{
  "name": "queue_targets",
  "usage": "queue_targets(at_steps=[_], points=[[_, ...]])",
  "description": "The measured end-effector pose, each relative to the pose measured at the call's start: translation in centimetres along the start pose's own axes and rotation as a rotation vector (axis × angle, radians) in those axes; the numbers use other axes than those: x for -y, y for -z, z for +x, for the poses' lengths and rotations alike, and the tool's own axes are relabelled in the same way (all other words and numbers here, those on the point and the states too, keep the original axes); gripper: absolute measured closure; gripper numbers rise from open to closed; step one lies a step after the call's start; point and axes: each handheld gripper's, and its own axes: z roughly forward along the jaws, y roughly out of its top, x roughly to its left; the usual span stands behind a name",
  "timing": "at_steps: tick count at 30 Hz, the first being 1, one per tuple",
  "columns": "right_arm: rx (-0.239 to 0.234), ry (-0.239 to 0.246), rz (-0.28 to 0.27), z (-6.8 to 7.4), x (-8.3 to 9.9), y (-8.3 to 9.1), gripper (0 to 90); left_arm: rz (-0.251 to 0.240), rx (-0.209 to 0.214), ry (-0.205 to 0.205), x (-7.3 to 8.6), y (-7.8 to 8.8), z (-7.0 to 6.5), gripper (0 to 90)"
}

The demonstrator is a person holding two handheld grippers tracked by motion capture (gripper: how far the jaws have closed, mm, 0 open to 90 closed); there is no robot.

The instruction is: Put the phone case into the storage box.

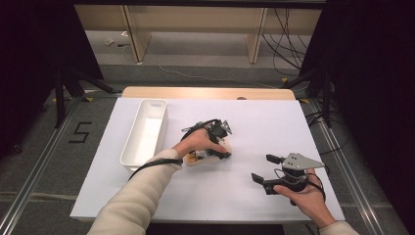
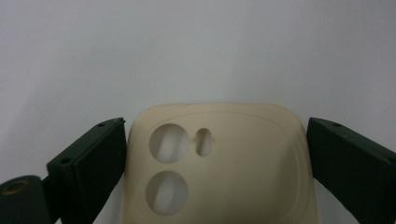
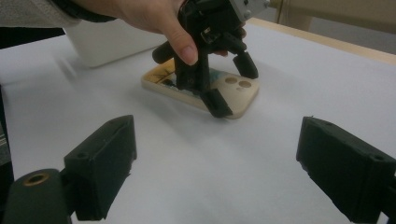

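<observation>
Your left gripper (image 1: 221, 147) is lowered over the cream phone case (image 1: 208, 157), which lies flat on the white table sheet (image 1: 244, 122) near the middle, just right of the white bin (image 1: 145, 134). In the left gripper view the case (image 2: 224, 163) sits between the two black jaws, camera-hole end toward the far side. The jaws are spread and flank the case on both sides; the left one stands right at the case's edge, the right one just beside the other edge. I cannot tell whether either one touches it.

From the right gripper view, your left hand (image 3: 149, 18) wraps the left gripper (image 3: 233, 86) from above. One jaw tip comes down at the near long edge of the case (image 3: 233, 93), the other at the far edge. The case lies with its inner face up; two round holes show at its right end, and some coloured print shows inside toward the other end.

Your right gripper (image 1: 267, 169) is held low over the sheet at the near right, well apart from the case. Its jaws are wide apart with nothing between them; in its own view only bare sheet lies between the pads (image 3: 100, 168).

The bin stands lengthwise along the sheet's left part, open side up.
</observation>
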Motion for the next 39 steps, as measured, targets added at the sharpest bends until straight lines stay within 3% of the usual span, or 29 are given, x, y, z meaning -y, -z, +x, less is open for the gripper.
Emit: queue_targets(at_steps=[39], points=[[0.001, 0.0, 0.001, 0.02, -0.02, 0.02, 13.0, 0.013, 0.01, 0.01, -0.13, 0.12, 0.1, 10.2]])
